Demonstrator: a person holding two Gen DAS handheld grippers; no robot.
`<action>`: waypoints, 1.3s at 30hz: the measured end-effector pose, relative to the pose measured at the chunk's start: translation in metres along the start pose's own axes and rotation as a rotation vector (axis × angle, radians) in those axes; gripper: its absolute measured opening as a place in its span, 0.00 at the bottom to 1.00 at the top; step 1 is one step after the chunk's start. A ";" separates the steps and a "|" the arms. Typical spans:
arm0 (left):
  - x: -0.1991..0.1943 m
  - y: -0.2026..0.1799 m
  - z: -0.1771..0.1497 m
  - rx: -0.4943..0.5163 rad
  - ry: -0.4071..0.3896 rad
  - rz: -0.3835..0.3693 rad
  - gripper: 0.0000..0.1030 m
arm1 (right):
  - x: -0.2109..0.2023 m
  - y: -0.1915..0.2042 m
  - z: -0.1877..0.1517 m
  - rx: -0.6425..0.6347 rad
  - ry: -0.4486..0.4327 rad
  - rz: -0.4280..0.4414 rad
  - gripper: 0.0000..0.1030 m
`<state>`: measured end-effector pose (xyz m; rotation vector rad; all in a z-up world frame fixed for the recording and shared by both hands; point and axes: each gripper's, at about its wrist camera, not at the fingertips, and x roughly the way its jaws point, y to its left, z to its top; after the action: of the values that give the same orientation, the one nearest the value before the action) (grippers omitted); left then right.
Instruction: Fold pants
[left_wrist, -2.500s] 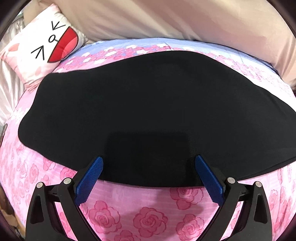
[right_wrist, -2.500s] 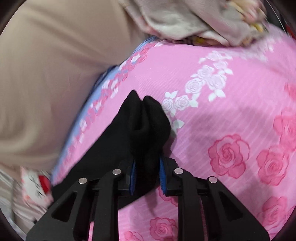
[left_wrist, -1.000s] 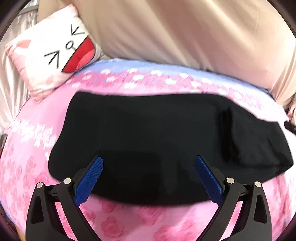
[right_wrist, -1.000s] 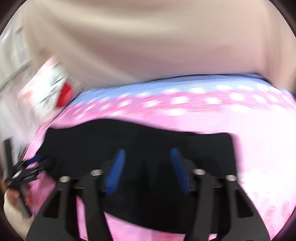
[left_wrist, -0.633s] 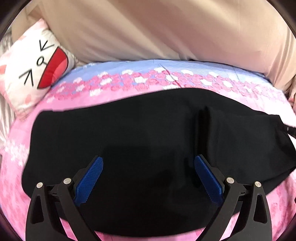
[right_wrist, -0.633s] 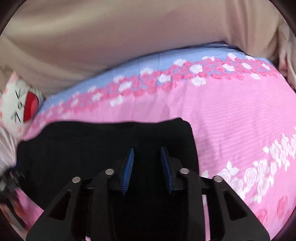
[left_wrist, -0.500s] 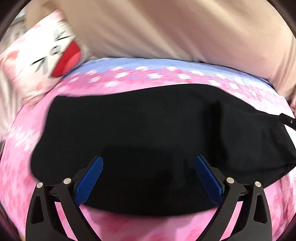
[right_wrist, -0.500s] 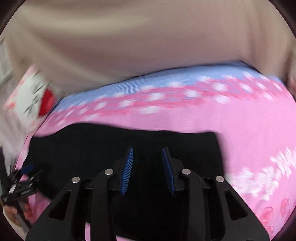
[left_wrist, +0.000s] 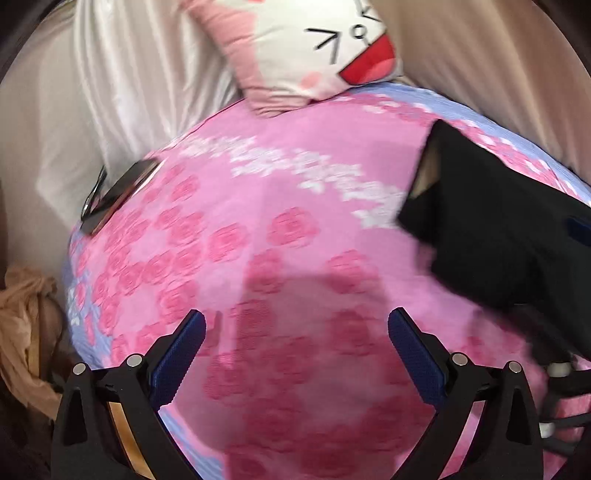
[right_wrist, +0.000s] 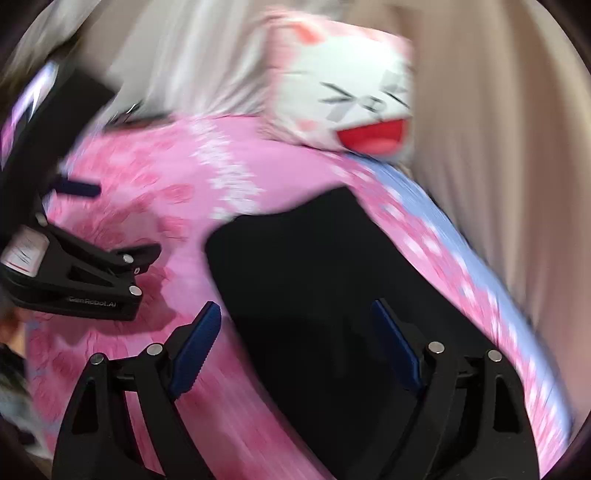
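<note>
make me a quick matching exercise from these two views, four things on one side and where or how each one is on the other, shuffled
Things:
1. pants
2. cat-face pillow
3. left tongs
4. phone

Descriptions:
A. open over bare pink rose sheet
B. at the bed's left edge
C. black, lying under the open right tongs
D. against the beige headboard side, red mouth

Pairs: 1-C, 2-D, 3-A, 4-B
</note>
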<state>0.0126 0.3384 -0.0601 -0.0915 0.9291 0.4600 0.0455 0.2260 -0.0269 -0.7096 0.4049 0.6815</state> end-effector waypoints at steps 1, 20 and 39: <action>0.002 0.003 0.000 -0.002 0.002 0.003 0.95 | 0.011 0.006 0.004 -0.041 0.011 -0.029 0.56; 0.025 0.009 0.004 -0.012 -0.012 -0.098 0.95 | 0.049 -0.033 0.038 0.237 0.058 -0.013 0.73; 0.024 0.010 -0.001 -0.013 -0.015 -0.099 0.95 | 0.083 -0.027 0.056 0.280 0.103 0.139 0.34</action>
<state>0.0199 0.3554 -0.0783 -0.1452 0.9028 0.3747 0.1297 0.2862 -0.0218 -0.4546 0.6355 0.7042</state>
